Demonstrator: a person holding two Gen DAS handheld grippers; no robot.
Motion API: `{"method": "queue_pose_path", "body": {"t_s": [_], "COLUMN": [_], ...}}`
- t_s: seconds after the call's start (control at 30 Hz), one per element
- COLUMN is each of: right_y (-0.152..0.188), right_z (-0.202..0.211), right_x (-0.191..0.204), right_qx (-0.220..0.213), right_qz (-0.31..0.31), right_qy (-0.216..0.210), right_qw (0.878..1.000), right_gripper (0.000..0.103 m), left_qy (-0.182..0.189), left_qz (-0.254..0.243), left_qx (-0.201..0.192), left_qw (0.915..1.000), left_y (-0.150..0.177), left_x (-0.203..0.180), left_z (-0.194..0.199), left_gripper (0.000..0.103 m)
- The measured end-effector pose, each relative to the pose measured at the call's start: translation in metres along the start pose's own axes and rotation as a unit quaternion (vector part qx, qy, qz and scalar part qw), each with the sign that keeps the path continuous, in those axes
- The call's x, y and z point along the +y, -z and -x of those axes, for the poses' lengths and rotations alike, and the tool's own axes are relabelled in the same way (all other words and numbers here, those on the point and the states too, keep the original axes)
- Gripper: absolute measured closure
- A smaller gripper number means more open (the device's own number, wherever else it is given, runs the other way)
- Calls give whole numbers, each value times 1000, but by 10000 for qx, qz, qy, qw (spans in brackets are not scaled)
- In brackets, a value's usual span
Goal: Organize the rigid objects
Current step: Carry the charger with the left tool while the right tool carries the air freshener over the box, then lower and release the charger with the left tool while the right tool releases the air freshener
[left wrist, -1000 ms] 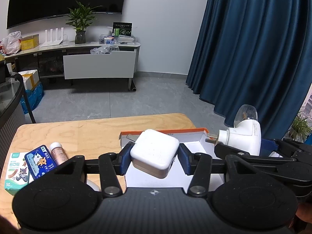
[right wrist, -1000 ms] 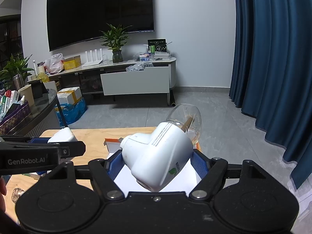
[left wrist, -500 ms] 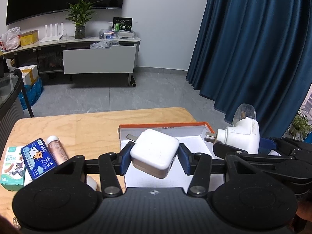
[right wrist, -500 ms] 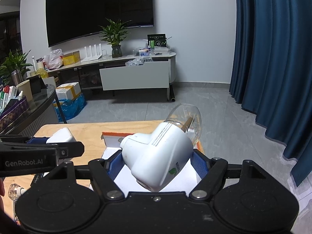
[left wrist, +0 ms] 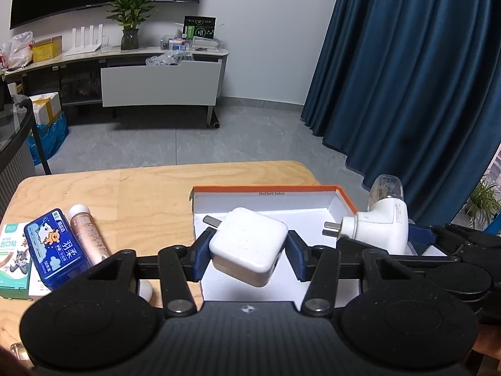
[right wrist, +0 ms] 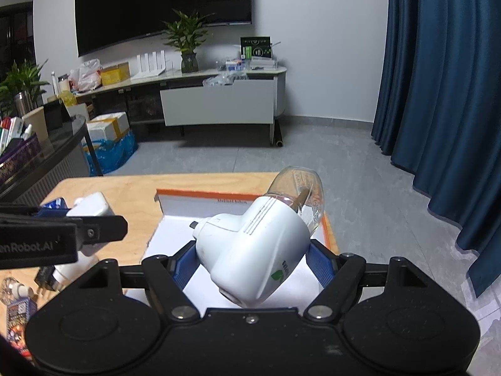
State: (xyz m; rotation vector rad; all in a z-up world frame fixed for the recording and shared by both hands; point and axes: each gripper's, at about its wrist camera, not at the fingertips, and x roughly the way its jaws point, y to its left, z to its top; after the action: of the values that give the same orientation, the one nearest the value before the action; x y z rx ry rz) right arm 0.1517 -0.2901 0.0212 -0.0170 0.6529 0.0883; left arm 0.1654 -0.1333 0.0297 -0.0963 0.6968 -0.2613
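- Desk [left wrist: 131,188]: light wood w/ rounded corners, carries everything.
- Box [left wrist: 266,192]: open, white inside w/ orange rim, sits toward desk's right edge, near far-right corner. Floor of it bare where visible.
- Left tool [left wrist: 247,252]: blue pads pressed on both sides of the white charger [left wrist: 249,244]; closed tight on it. Held tilted above box's near-left part, just over its left wall, prongs pointing to far left. No contact w/ box floor that I can see.
- Right tool [right wrist: 250,258]: pads clamped on the plug-in vaporizer [right wrist: 250,250]; jaws stand wide bc body is wide. White body w/ green leaf mark, clear bottle [right wrist: 300,191] w/ wick at its far end, prongs pointing left. Held above box's right half, bottle over the right wall.
- Blue tin [left wrist: 54,249]: cartoon print, near desk's left edge, lying on a white/green carton [left wrist: 12,250].
- Pink tube [left wrist: 86,235]: white cap, touching tin's right side, cap end toward far edge.
- Small clear bottle [right wrist: 14,288]: near desk's front-left corner in right-wrist view; details too blurred.
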Motion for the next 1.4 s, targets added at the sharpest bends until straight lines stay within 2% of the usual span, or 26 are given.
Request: {"method": "queue_pose_path", "body": {"t_s": [0.43,0.87,1.03,1.37,1.4], "right_y": [4,-3,-2,4,4], "right_z": [-27,-80,-70,-10,-6], "right_x": [-3,-15,-26,-38,-38], "right_qx": [275,820,624,54,17], "right_qz": [309,784,785,351,347], "right_qy": [-46,-94,94,436,442], "right_qw": [9991,9935,9949,9984,9984], "right_gripper": [15,14,11,7,7], "left_qy": [-17,-21,11,217,203], "left_qz": [15,-15,-34,-4,0], "left_qx": [84,226,304,383,372], "left_qw": [10000,9997,9995,9990,9991], "left_y": [-1,1,1,0,-1], "left_x": [4,1,-1,-18,-20], "left_z": [-17,-38,-51,-79,-80], "left_gripper": [52,52,52,51,46]}}
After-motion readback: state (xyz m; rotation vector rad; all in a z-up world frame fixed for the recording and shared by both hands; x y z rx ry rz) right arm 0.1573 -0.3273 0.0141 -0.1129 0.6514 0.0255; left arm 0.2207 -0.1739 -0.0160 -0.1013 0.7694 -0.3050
